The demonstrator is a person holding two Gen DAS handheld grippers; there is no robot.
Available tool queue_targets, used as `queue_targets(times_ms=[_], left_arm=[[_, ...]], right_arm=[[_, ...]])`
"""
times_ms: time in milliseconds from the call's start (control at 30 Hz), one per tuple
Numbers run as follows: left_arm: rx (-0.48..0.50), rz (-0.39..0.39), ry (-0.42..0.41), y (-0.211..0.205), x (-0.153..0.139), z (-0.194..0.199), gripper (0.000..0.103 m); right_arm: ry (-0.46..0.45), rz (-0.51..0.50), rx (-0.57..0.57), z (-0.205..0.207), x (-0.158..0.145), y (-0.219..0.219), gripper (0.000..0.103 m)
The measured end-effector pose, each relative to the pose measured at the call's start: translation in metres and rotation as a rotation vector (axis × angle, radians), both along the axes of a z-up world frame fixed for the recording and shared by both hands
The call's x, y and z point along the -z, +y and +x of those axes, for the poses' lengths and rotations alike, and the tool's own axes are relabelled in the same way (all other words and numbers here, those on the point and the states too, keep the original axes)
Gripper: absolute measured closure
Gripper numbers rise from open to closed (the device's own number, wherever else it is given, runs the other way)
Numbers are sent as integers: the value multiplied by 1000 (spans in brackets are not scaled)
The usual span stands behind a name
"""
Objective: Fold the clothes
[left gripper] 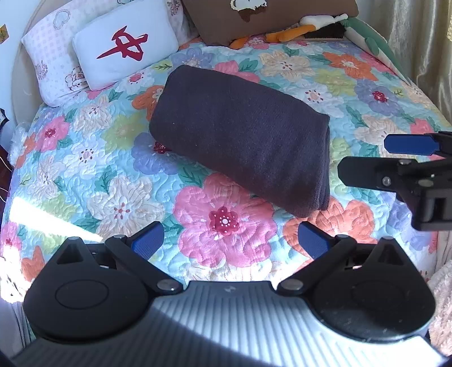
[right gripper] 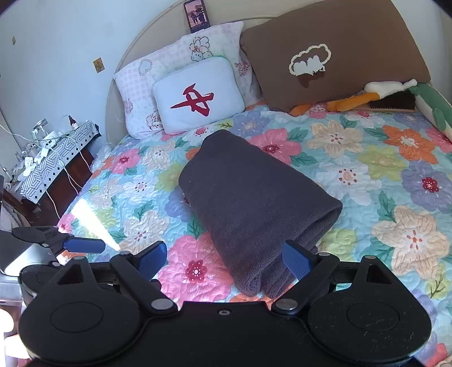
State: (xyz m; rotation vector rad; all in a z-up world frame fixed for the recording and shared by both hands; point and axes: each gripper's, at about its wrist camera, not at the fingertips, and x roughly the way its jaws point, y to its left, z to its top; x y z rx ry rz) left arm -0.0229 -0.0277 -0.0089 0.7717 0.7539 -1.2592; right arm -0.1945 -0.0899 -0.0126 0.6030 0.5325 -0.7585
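Floral quilt point(left gripper: 113, 175) bears folded dark garment point(left gripper: 243, 135); both tongs gape empty

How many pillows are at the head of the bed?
3: a pink checked pillow at the left, a white cushion leaning on it, a brown pillow at the right. Others may be hidden.

**Folded dark garment on a flowered bed**

A dark folded garment point(left gripper: 243, 138) lies slantwise on the floral quilt point(left gripper: 93, 180) of the bed, its layered edges facing lower right. The left tongs point(left gripper: 230, 242) hang spread wide over a pink flower, clear of the cloth and holding nothing. The right tongs point(left gripper: 364, 159) reach in from the right edge, just beside the garment's near end, fingers apart. At the head of the bed sit a white cushion with a red mark point(left gripper: 125, 42), a pink patterned pillow point(left gripper: 48, 53) and a brown pillow point(left gripper: 271, 19).
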Motion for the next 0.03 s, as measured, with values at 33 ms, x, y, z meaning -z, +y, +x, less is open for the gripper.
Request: queue_targets(times_ms=[33], left_arm=[[-1,1,0,0,0,1,0]], right_arm=[[-4,-4,-2,0,0,1,11]])
